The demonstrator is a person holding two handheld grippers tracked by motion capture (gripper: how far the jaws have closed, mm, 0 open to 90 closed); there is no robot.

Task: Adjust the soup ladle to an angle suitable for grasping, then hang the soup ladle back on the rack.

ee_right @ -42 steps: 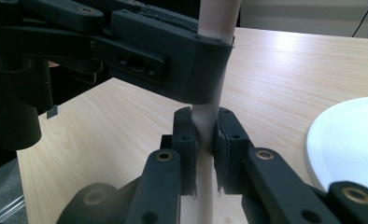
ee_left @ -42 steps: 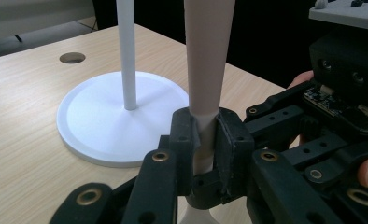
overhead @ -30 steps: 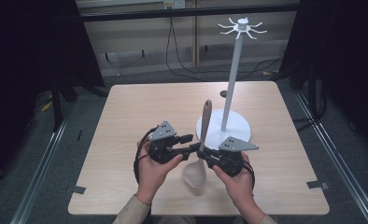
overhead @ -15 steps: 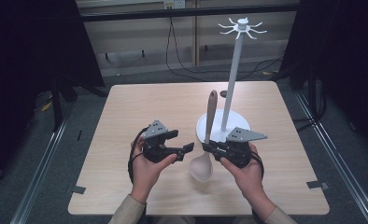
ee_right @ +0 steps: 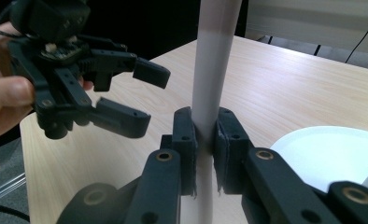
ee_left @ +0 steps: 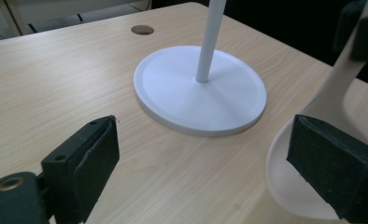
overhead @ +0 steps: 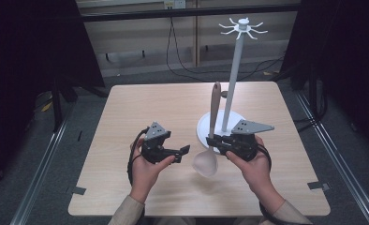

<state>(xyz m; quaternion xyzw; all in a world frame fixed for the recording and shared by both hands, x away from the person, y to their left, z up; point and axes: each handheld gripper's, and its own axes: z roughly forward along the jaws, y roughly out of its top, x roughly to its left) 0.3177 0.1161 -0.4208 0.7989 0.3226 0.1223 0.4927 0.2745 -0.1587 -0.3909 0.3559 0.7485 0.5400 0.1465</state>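
Right tool clamped on spoon handle, spoon upright, bowl down just off bench. Left tool has just opened, empty, at spoon's 9 o'clock. Stand at 1 o'clock, right hand nearer.

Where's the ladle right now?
High view, centre-right: the ladle stands upright, clamped in the right hand-held gripper, just left of the white stand.

L gripper jaws just opened wide; R gripper jaws clamped, both hands level.
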